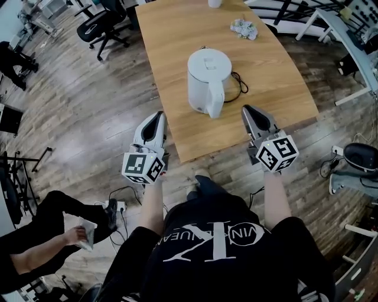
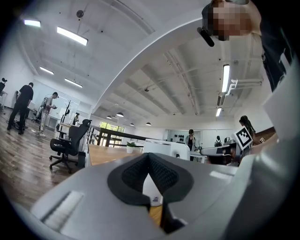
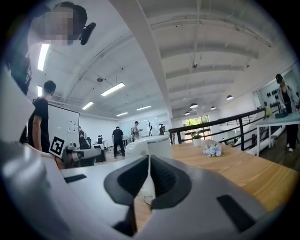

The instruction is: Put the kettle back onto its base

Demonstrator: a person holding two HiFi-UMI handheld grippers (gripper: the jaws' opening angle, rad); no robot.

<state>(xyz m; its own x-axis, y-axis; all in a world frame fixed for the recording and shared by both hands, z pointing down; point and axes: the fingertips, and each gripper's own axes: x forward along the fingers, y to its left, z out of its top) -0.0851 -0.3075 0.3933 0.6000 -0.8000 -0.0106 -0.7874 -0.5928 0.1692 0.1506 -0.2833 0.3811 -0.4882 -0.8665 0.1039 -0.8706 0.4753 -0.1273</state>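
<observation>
A white electric kettle [image 1: 208, 79] stands upright on the wooden table [image 1: 171, 41], lid shut, handle [image 1: 216, 104] turned towards me. A black cord [image 1: 238, 86] curls out at its right side; whatever is under the kettle is hidden. My left gripper [image 1: 158, 116] hovers at the table's near edge, left of the kettle, jaws shut on nothing. On the other side of the handle my right gripper [image 1: 247, 110] is likewise shut and empty. The kettle [image 2: 161, 147] shows beyond the left gripper [image 2: 149, 155], and the same kettle [image 3: 151, 144] beyond the right gripper [image 3: 149, 157].
A crumpled pale bundle [image 1: 244, 28] lies far right on the table, a white cup [image 1: 215, 3] at the far edge. An office chair [image 1: 104, 26] stands left of the table. A person [image 1: 35, 245] sits on the floor at lower left, near a power strip [image 1: 116, 206].
</observation>
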